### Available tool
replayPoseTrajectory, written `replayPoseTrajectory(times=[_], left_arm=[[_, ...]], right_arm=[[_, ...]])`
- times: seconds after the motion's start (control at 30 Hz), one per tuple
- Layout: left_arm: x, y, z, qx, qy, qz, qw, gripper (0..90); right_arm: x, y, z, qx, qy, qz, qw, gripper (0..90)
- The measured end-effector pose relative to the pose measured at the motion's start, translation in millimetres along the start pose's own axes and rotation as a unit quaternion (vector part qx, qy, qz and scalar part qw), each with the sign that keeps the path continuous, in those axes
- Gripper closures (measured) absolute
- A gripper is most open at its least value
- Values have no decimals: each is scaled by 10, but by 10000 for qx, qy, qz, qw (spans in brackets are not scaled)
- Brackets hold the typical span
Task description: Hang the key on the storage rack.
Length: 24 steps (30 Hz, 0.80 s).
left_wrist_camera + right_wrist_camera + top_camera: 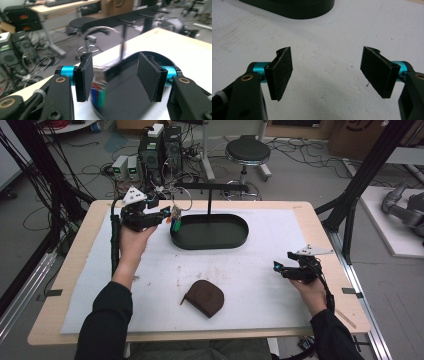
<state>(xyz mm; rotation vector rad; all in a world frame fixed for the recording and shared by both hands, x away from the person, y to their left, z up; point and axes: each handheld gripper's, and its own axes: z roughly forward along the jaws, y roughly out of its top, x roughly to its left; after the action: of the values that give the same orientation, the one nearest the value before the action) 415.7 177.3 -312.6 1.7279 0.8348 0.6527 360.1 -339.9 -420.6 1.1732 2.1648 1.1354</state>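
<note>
A black oval tray with a thin T-shaped stand sits at the back of the white mat. At its left end hangs a small bunch of coloured tags on a wire loop. My left gripper is right beside it. In the left gripper view that gripper is open, with the blurred tags and loop just beyond its pads, over the tray. My right gripper rests open at the mat's right side, nothing between its fingers. A brown pouch lies near the front.
The tray's near wall shows at the top of the right gripper view. Behind the table stand a round stool, computer boxes and loose cables. A black frame post rises at the right back corner.
</note>
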Motion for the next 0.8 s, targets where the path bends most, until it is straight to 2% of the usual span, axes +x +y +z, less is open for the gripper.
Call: replayPoseTrajectory(times=[0.13,0.27,0.43,0.53,0.7,0.8], left_arm=[[-165,-124,-199,57,-214,161,9996,412],[-277,-296,-397,-35,-352,242,9991,371],[-324,-504,-581,-97,-330,343,9988,311],[-333,-662,-671,-7,-324,416,9986,290],[-309,-938,-809,52,-286,251,9993,260],[-283,-1031,-855,124,-222,183,9995,242]], right_arm=[[12,1,4,19,-34,-16,10000,266],[14,1,1,23,-57,-26,10000,266],[18,1,-5,34,-84,-15,10000,265],[19,0,-7,35,-92,-7,10000,265],[22,-2,-10,53,-112,-24,9999,265],[22,-5,-8,60,-118,-39,9999,265]])
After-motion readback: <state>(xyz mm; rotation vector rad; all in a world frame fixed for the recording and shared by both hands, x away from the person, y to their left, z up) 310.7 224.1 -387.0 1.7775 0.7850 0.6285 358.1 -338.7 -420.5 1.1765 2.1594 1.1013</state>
